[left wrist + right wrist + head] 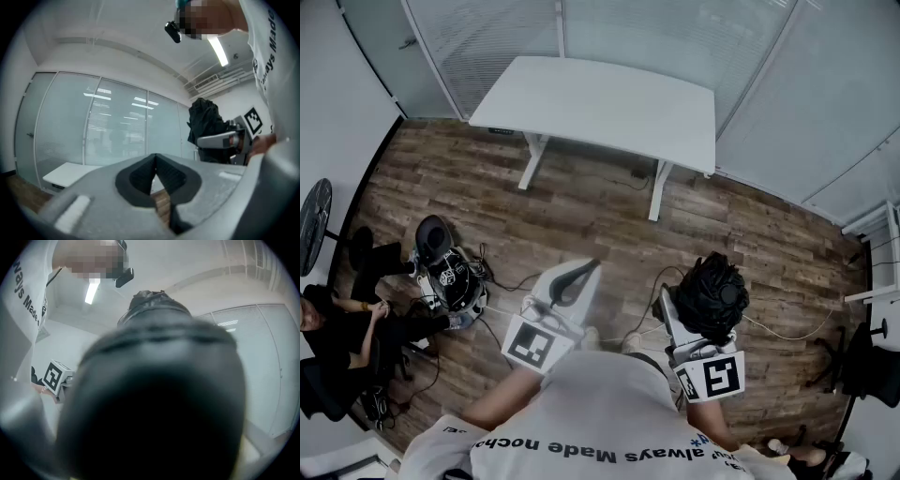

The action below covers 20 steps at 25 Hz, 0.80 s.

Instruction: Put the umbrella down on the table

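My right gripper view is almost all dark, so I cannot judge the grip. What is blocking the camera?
Observer: A folded black umbrella, clamped roughly upright by the right gripper.
Operator: Where is the table?
Observer: The white table stands ahead across the wooden floor, well apart from the umbrella.
Operator: Does the left gripper help?
Observer: No; the left gripper is beside it, jaws together, holding nothing.

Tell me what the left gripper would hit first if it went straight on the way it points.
Probably nothing close: the left gripper aims level at the glass wall. The white table seems lower and to the left of its line, though depth is unclear.
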Each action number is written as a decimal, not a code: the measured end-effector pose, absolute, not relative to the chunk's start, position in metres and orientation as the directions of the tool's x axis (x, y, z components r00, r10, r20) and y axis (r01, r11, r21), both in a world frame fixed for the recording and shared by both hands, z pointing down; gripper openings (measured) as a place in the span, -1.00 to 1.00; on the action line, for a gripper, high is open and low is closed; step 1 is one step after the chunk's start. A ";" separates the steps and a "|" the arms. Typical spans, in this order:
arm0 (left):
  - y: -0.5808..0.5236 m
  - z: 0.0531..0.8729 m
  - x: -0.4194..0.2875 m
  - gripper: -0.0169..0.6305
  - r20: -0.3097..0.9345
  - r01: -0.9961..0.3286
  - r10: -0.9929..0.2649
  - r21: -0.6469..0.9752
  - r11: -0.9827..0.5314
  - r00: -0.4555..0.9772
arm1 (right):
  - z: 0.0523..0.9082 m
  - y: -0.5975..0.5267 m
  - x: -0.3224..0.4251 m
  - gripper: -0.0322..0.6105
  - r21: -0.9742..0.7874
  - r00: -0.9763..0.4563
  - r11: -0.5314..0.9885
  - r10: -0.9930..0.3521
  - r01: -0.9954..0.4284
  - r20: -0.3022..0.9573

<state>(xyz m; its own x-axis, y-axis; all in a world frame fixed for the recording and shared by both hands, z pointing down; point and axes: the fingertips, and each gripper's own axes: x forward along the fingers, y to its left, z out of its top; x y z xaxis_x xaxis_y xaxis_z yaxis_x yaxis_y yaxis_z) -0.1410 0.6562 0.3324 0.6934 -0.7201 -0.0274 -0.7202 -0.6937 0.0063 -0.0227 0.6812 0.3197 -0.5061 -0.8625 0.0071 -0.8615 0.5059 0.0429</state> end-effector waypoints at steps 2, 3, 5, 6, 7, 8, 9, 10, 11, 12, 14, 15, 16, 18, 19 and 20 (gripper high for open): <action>0.656 0.334 -0.142 -0.94 -0.026 -0.718 -0.718 0.002 -0.696 0.695 | 0.321 0.682 -0.023 -0.17 0.037 -0.505 0.504 -0.863 -0.863 0.004; 0.656 0.335 -0.143 -0.94 -0.026 -0.718 -0.717 0.003 -0.697 0.696 | 0.321 0.682 -0.024 -0.17 0.031 -0.505 0.505 -0.863 -0.863 0.001; 0.656 0.336 -0.146 -0.94 -0.027 -0.715 -0.715 0.006 -0.699 0.699 | 0.321 0.683 -0.027 -0.17 0.014 -0.508 0.507 -0.862 -0.862 -0.010; 0.656 0.337 -0.148 -0.94 -0.028 -0.713 -0.713 0.008 -0.701 0.700 | 0.322 0.683 -0.028 -0.17 0.006 -0.507 0.507 -0.862 -0.862 -0.014; 0.656 0.338 -0.150 -0.94 -0.030 -0.712 -0.712 0.011 -0.702 0.702 | 0.322 0.683 -0.029 -0.17 0.003 -0.503 0.503 -0.864 -0.864 -0.016; 0.655 0.340 -0.152 -0.94 -0.028 -0.710 -0.710 0.015 -0.704 0.703 | 0.323 0.683 -0.031 -0.17 0.006 -0.496 0.496 -0.868 -0.868 -0.015; 0.655 0.341 -0.153 -0.94 -0.025 -0.708 -0.709 0.019 -0.706 0.705 | 0.324 0.682 -0.032 -0.17 0.011 -0.489 0.489 -0.872 -0.872 -0.013; 0.654 0.343 -0.155 -0.94 -0.020 -0.707 -0.707 0.022 -0.707 0.707 | 0.325 0.680 -0.032 -0.17 0.014 -0.482 0.482 -0.876 -0.876 -0.011; 0.652 0.345 -0.155 -0.94 -0.015 -0.705 -0.706 0.026 -0.708 0.708 | 0.325 0.679 -0.033 -0.17 0.013 -0.478 0.478 -0.878 -0.878 -0.008; 0.651 0.347 -0.155 -0.94 -0.012 -0.704 -0.704 0.030 -0.710 0.710 | 0.325 0.677 -0.032 -0.17 0.008 -0.476 0.476 -0.879 -0.879 -0.007; 0.647 0.351 -0.151 -0.94 -0.003 -0.697 -0.698 0.034 -0.716 0.716 | 0.326 0.672 -0.028 -0.17 -0.001 -0.475 0.475 -0.880 -0.880 -0.006; 0.644 0.353 -0.147 -0.94 0.001 -0.694 -0.694 0.034 -0.719 0.720 | 0.328 0.669 -0.025 -0.17 -0.001 -0.473 0.473 -0.881 -0.881 -0.005; 0.639 0.354 -0.144 -0.94 0.003 -0.692 -0.692 0.035 -0.721 0.722 | 0.330 0.664 -0.021 -0.17 0.000 -0.470 0.470 -0.883 -0.883 -0.003; 0.627 0.355 -0.138 -0.94 0.006 -0.690 -0.691 0.037 -0.722 0.723 | 0.335 0.651 -0.016 -0.17 -0.009 -0.465 0.465 -0.885 -0.885 0.001; 0.619 0.355 -0.135 -0.94 0.007 -0.691 -0.692 0.039 -0.722 0.722 | 0.337 0.643 -0.013 -0.17 -0.016 -0.465 0.465 -0.885 -0.885 0.002; 0.610 0.356 -0.133 -0.94 0.010 -0.693 -0.693 0.040 -0.720 0.721 | 0.340 0.634 -0.011 -0.17 -0.022 -0.466 0.465 -0.885 -0.885 0.003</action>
<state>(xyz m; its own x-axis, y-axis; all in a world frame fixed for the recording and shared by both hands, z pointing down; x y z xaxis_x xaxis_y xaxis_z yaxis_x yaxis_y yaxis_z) -0.1329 0.6104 0.3558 0.7207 -0.6932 0.0102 -0.6930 -0.7198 0.0405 -0.0105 0.6341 0.3396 -0.4656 -0.8850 0.0027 -0.8848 0.4655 -0.0221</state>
